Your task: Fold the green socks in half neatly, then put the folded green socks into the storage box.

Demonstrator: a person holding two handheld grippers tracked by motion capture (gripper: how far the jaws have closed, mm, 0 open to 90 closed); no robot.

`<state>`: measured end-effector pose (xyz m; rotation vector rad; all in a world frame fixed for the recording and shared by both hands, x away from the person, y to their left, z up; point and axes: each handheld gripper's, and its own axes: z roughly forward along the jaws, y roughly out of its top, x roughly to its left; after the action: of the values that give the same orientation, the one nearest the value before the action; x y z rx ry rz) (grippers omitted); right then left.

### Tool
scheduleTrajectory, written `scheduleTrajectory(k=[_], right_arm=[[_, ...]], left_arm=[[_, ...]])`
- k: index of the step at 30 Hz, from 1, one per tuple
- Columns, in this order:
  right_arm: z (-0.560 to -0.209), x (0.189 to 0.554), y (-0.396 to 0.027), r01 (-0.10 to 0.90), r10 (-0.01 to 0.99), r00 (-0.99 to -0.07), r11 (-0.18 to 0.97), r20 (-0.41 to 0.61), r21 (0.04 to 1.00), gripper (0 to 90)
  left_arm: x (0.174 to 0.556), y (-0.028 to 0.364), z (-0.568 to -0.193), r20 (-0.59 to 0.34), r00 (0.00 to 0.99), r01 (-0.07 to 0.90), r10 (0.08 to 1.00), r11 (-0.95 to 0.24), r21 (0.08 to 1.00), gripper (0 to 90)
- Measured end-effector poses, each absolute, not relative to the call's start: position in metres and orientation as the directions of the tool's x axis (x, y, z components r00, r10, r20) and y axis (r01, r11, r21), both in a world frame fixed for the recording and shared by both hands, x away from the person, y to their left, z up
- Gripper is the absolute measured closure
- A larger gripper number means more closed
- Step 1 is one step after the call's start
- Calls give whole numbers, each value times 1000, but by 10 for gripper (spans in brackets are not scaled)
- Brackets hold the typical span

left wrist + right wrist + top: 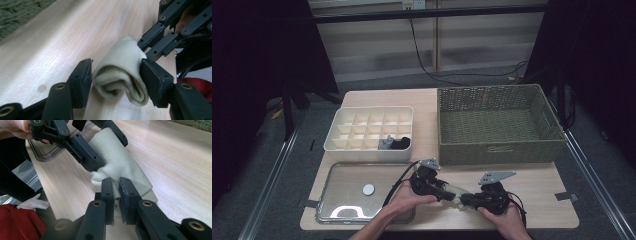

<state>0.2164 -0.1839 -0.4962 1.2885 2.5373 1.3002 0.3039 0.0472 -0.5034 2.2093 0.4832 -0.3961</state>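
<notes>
- Our right gripper (115,195) has its jaws nearly together, pinching a thin edge of the pale rolled sock (120,167) at one end; we judge that this narrow bite is there to anchor the loose end so the roll cannot unwind.
- Our left gripper (115,77) has its jaws about half apart around the fat end of the roll. The right-hand pad touches the cloth, while the other stands just beside it, perhaps touching, so we cannot tell whether it truly squeezes. The wider span suits the bulk of the bundle there.
- The two grippers face each other along the sock, one at each end, which looks like a hold for tucking or tightening the roll.
- The sock (453,192) lies on the table (542,200) near its front edge, roughly midway along it, between our two hands.
- Just left of the left hand, at the front left corner, sits a clear lid (347,187) laid flat.
- Behind the lid is the white divided box (337,135), with dark rolled items already in its front right compartments; we take the pale roll to be bound for a free cell.
- The woven basket (499,150) fills the back right of the table.
</notes>
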Motion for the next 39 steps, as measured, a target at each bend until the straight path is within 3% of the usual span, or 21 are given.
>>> scheduleTrajectory(k=[8, 12, 19, 33, 39], right_arm=[[-497, 215, -184, 654, 670, -668, 321, 324, 685, 826], [-497, 215, -185, 652, 665, -668, 308, 333, 693, 809], [-493, 221, -189, 664, 636, -661, 248, 399, 706, 737], [-488, 223, -198, 632, 650, -664, 225, 369, 741, 531], [-485, 223, -200, 627, 653, -661, 209, 370, 751, 501]], left_arm=[[300, 44, -502, -451, 873, 464, 185, -599, 653, 654], [301, 42, -497, -431, 881, 450, 195, -624, 639, 694], [301, 48, -492, -450, 870, 469, 204, -625, 624, 710], [307, 69, -480, -435, 862, 496, 260, -605, 623, 711], [310, 81, -469, -427, 863, 500, 270, -579, 644, 710]])
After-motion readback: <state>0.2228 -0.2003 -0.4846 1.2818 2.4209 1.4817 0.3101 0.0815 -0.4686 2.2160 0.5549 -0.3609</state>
